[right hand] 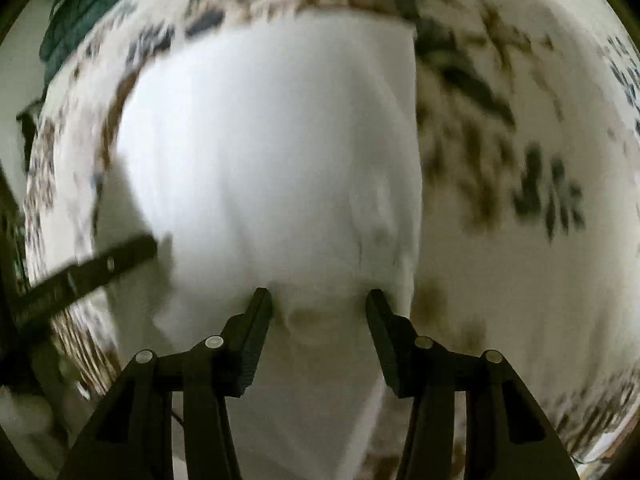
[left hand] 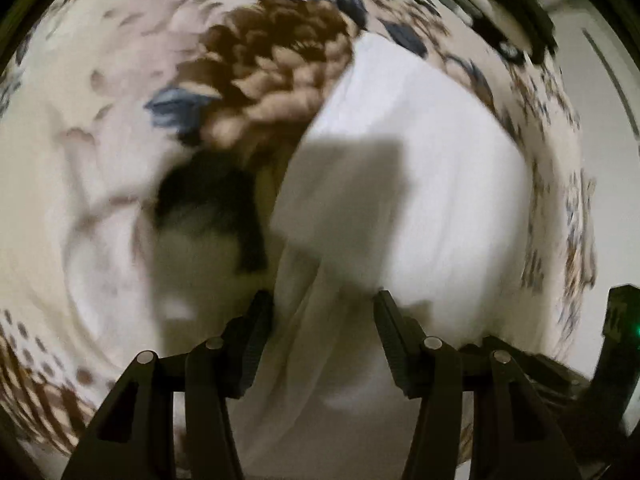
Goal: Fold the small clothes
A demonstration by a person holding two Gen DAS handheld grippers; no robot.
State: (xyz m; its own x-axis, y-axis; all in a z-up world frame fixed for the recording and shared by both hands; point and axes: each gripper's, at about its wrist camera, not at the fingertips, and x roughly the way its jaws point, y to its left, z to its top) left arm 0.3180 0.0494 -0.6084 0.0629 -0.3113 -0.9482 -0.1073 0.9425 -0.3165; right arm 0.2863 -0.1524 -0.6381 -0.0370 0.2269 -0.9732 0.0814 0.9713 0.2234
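Nearest the left wrist camera, the left gripper [left hand: 322, 300] has its jaws spread wide, and a white garment [left hand: 400, 184] runs up between the two fingers without either pad pressing on it. The cloth narrows into soft vertical folds close to the lens and broadens farther out into a flat pale panel with a grey shadow across its middle. Everything in this view is smeared by motion blur.

Close to the right wrist camera, the right gripper [right hand: 319, 300] also stands with jaws parted, its fingertips at the near edge of the same white garment [right hand: 272, 152]; whether they touch the fabric cannot be told. The cloth spreads away from the fingers as a wide, smooth, rounded sheet.

Under the garment lies a cream floral bedspread [left hand: 80, 120] printed with brown and blue-grey flowers; a large brown bloom sits just beyond the cloth's left edge in the left view. A dark blurred patch [left hand: 208, 196] lies on the spread beside the garment; what it is cannot be made out.

Farther off, a black bar [right hand: 86, 272] reaches in from the right view's left side, and dark green fabric [right hand: 92, 4] shows at the upper left beyond the bed's edge.
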